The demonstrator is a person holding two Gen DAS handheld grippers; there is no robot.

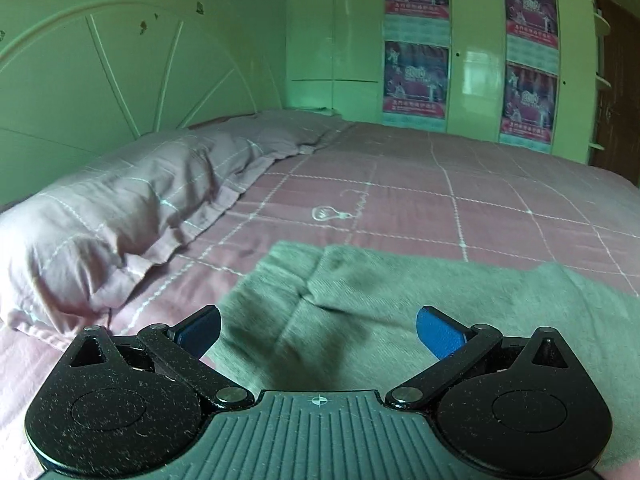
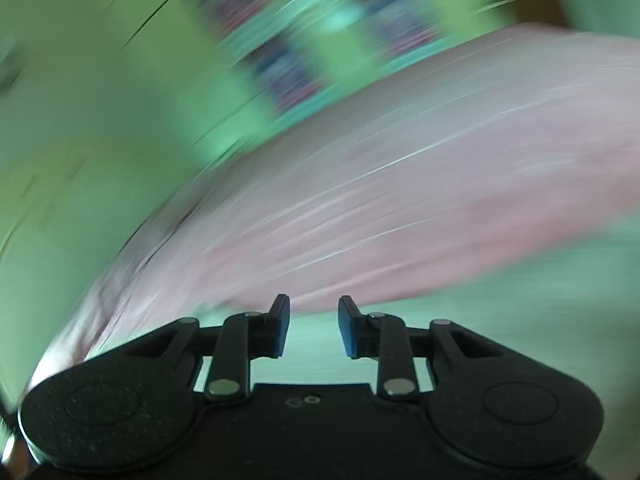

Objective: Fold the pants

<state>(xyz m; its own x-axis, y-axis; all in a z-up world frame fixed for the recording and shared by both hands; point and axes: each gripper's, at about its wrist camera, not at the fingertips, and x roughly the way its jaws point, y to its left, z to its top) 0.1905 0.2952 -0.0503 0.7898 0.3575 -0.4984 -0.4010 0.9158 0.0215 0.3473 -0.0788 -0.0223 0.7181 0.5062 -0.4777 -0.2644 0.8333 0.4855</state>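
Pink checked bedspread [image 1: 440, 200], pillow [image 1: 120, 216] at 9 o'clock, wardrobe [image 1: 472, 48] at 12. Left gripper [image 1: 318, 330] spread wide, holding nothing, above grey-green pants [image 1: 400, 300] lying at 6. Right wrist view: heavy blur; right gripper [image 2: 314, 330] part-open, empty, over pale green fabric, likely pants [image 2: 500, 320].

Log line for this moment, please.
left tool open above pants | right tool open, empty, view blurred | bed

Green-tinted daylight, glare on wardrobe doors [image 1: 476, 68], fisheye-bent edges, right wrist view heavily motion-blurred
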